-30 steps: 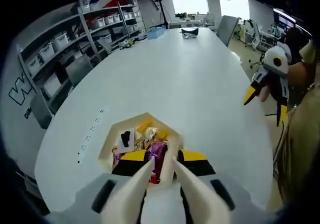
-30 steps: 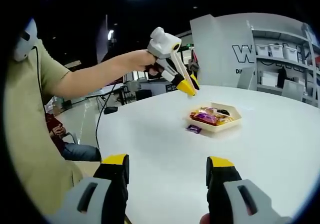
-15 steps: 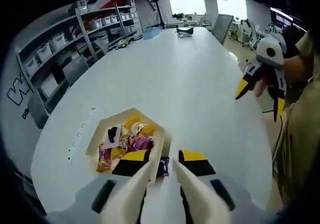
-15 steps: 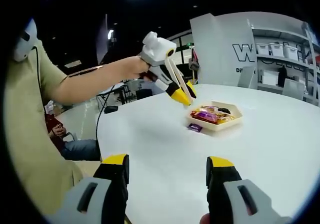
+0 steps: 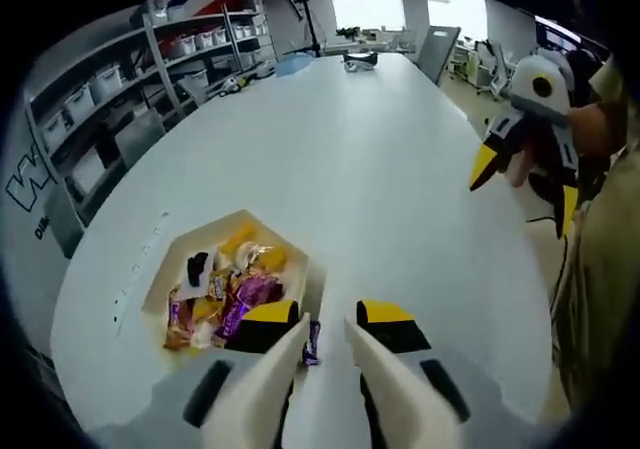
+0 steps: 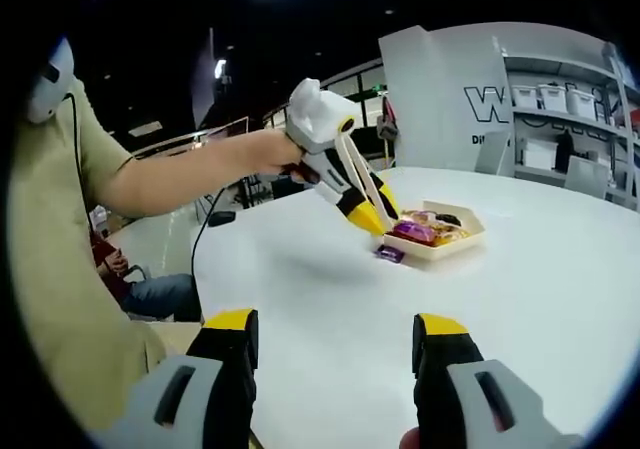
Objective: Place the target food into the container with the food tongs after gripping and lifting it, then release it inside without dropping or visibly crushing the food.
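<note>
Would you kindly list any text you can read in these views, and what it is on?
"W": large letter on the white panel, the rest cut off by the shelf.
Smaller line under it: starts "DI", otherwise unreadable.
Row of small marks on the table: too small.
Snack wrappers in the tray: unreadable.

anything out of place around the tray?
One purple-wrapped snack lies on the white table just outside the hexagonal tray, by its near wall, while the other wrapped snacks are piled inside. The left gripper hangs right over it with tongs on its jaws. Nothing looks spilled or damaged.
</note>
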